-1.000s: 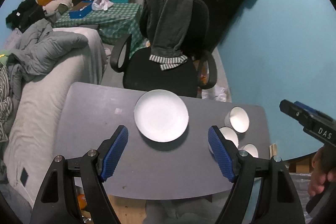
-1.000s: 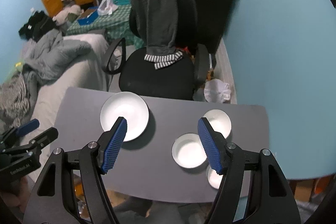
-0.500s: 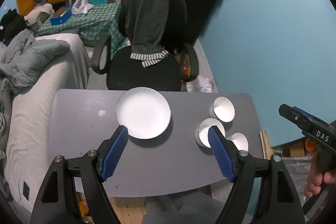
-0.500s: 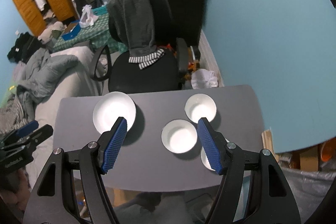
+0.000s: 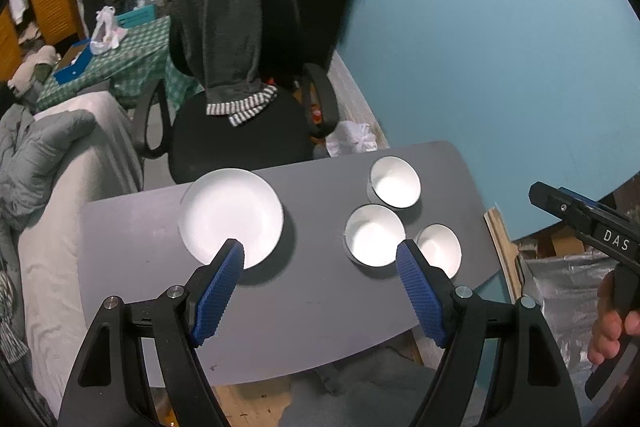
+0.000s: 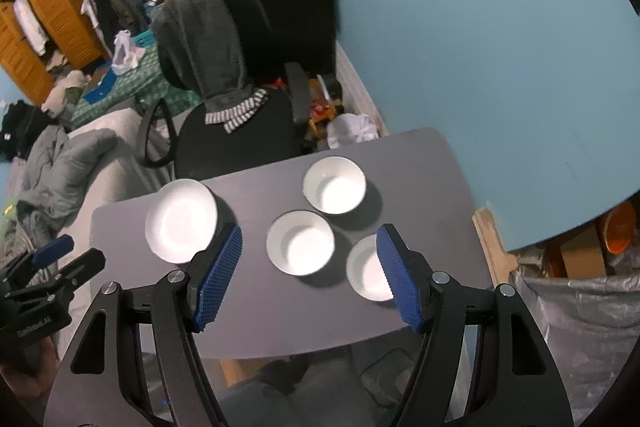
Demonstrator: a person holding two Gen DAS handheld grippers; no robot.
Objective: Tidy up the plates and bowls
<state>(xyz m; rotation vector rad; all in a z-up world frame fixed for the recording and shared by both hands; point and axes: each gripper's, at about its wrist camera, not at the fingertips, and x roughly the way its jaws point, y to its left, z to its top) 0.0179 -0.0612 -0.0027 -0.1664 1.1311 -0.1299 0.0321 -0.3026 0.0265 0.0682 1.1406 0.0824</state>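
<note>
Moved since the earlier frames: both claws have pulled up and back from the table, so all four dishes now sit in view farther beyond the fingertips; the dishes themselves have kept their places
Count: one plate point(image 5: 231, 215) and three bowls on the grey table point(image 5: 320, 299); one office chair point(image 5: 240, 131) beyond the far edge; one sofa point(image 5: 52, 195) along the left edge
Plate: white, round, lying flat with its face up, close to the far edge on the left half of the table; being round it has no long axis
Far bowl point(image 5: 395, 182): white, upright, mouth up, near the far right corner
Middle bowl point(image 5: 375, 235): white, upright, mouth up, just beside the far bowl, toward the near edge
Right bowl point(image 5: 438, 250): white, upright, mouth up, just beside the middle bowl, nearest the right edge; the three bowls form a tight triangle, apart from the plate
Left claw point(image 5: 320, 267): blue pads spread wide, holding nothing, raised above the near half of the table; one tip overlaps the plate's near rim in the picture, the other overlaps the gap between the middle and right bowls
Right claw point(image 6: 310, 251): blue pads spread wide, holding nothing, raised above the table; the middle bowl shows between its tips, the right bowl is partly hidden behind one pad
</note>
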